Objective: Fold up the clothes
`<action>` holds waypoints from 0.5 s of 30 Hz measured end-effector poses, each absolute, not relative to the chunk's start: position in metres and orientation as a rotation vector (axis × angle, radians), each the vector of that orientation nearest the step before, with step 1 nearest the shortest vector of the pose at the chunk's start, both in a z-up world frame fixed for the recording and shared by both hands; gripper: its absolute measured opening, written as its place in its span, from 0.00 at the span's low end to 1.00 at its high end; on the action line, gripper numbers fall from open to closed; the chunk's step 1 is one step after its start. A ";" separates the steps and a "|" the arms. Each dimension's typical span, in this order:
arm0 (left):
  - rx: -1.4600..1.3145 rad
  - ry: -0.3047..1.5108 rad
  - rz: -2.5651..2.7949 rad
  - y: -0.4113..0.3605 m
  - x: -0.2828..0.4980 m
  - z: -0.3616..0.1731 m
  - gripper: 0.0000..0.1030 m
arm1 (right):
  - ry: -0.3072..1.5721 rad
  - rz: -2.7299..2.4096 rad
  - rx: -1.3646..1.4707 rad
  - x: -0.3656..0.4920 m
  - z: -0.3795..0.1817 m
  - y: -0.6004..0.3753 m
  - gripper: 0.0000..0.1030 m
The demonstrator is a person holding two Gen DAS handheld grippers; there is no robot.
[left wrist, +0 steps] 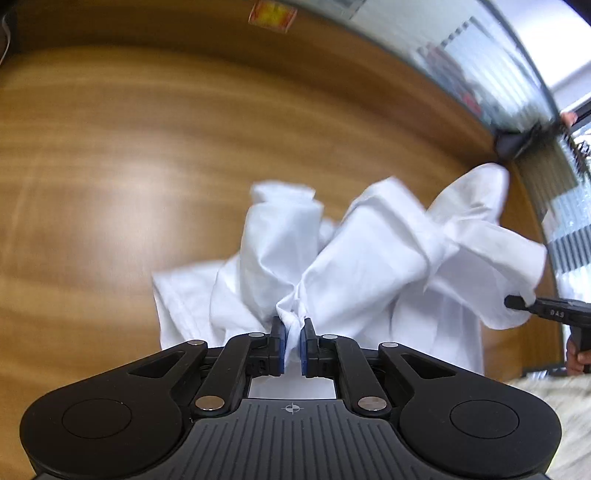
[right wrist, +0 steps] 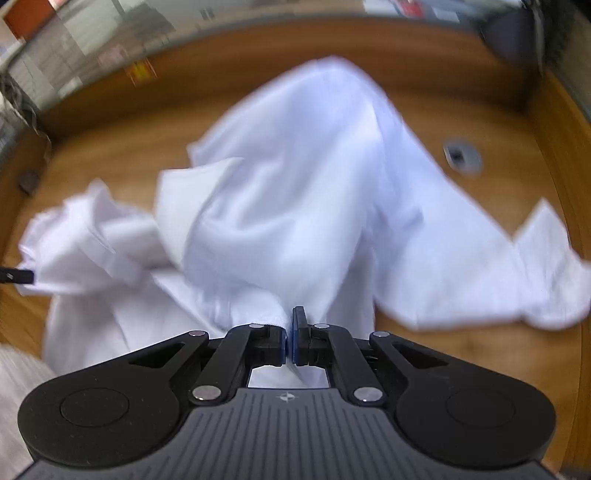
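Note:
A crumpled white shirt (left wrist: 369, 251) hangs bunched above the wooden table (left wrist: 110, 184). My left gripper (left wrist: 292, 332) is shut on a pinched fold of its cloth. In the right wrist view the same white shirt (right wrist: 295, 177) spreads out ahead in a blurred mound, a sleeve trailing to the right. My right gripper (right wrist: 290, 332) is shut on an edge of the fabric. The right gripper (left wrist: 517, 302) also shows at the right edge of the left wrist view, holding another part of the shirt, and the left gripper's tip (right wrist: 18, 276) pokes in at the far left.
The wooden table (right wrist: 461, 354) has a round grey cable grommet (right wrist: 461, 155) at the right and a raised wooden rim along the back. A yellow-red sticker (left wrist: 271, 14) sits on that rim. Glass partitions stand behind. A hand (left wrist: 578, 358) holds the right gripper's handle.

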State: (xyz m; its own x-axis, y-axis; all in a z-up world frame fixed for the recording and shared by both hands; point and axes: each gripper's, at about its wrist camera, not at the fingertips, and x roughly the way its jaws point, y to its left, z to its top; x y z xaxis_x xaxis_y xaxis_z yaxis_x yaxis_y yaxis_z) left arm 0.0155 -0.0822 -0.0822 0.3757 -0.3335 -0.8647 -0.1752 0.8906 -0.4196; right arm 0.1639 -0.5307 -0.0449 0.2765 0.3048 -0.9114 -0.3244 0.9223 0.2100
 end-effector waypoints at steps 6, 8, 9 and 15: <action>-0.461 1.227 -0.075 -0.095 -0.004 -0.109 0.13 | 1.279 0.429 -0.054 0.135 -0.073 -0.537 0.04; -0.453 1.215 -0.069 -0.095 -0.010 -0.110 0.15 | 1.274 0.449 -0.078 0.132 -0.068 -0.536 0.05; -0.451 1.199 -0.068 -0.095 -0.013 -0.107 0.16 | 1.271 0.459 -0.090 0.130 -0.066 -0.535 0.06; -0.496 1.078 -0.056 -0.087 -0.029 -0.077 0.37 | 1.256 0.536 -0.173 0.120 -0.045 -0.532 0.19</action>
